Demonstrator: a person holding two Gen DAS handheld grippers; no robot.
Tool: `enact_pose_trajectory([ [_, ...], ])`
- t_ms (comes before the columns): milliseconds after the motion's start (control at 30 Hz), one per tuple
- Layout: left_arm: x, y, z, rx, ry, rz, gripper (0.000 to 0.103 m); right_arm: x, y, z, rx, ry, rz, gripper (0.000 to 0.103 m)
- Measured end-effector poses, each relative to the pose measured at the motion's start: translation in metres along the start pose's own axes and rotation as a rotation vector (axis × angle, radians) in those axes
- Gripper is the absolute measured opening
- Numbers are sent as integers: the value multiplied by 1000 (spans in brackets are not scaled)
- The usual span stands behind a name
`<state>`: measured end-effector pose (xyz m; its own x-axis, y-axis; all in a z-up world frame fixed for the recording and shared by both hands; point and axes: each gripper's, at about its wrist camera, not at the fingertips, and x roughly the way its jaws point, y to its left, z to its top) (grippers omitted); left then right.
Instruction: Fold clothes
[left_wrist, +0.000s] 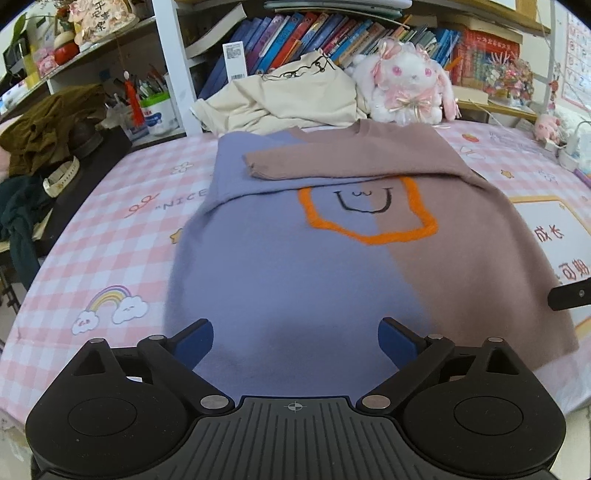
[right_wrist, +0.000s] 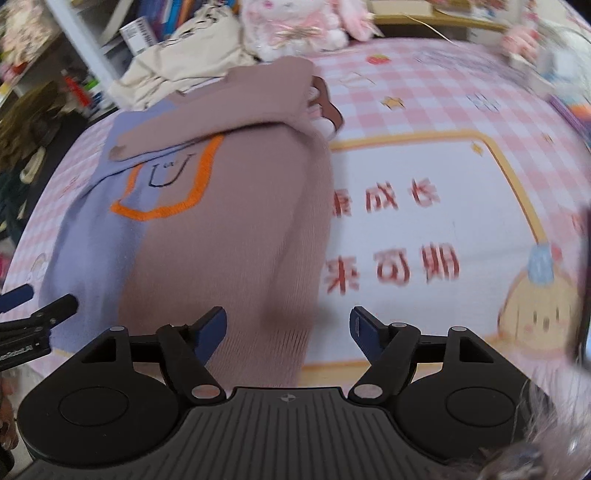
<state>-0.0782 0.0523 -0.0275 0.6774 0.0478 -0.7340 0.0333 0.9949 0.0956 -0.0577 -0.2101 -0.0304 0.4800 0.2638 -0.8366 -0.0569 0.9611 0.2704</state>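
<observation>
A half lavender, half brown sweater (left_wrist: 295, 266) with an orange outlined face lies flat on the pink checked cloth (left_wrist: 122, 221). Its brown sleeve (left_wrist: 332, 162) is folded across the chest. My left gripper (left_wrist: 295, 341) is open and empty, just above the sweater's near hem on the lavender half. My right gripper (right_wrist: 288, 328) is open and empty over the sweater's (right_wrist: 221, 240) near right edge, on the brown half. The right view is blurred. The left gripper's fingertips (right_wrist: 18, 297) show at that view's left edge.
A cream garment (left_wrist: 291, 99) lies heaped behind the sweater beside a white plush rabbit (left_wrist: 406, 85). Bookshelves (left_wrist: 332, 29) stand at the back. Dark clothes (left_wrist: 44, 129) are piled at the left. A printed white panel with red characters (right_wrist: 406, 236) lies to the sweater's right.
</observation>
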Motion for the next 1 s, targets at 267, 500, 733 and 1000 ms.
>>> enact_pose_trajectory([
  [267, -15, 45, -20, 21, -43, -23, 96, -7, 20, -30, 115, -31, -30, 72],
  [500, -12, 92, -30, -140, -2, -70, 80, -11, 19, -35, 182, -60, -65, 64],
  [733, 5, 119, -45, -316, 82, -153, 52, -8, 18, -38, 189, -67, -101, 48],
  [1000, 15, 119, -38, -395, 83, -183, 37, -4, 22, -38, 136, -80, -130, 31],
])
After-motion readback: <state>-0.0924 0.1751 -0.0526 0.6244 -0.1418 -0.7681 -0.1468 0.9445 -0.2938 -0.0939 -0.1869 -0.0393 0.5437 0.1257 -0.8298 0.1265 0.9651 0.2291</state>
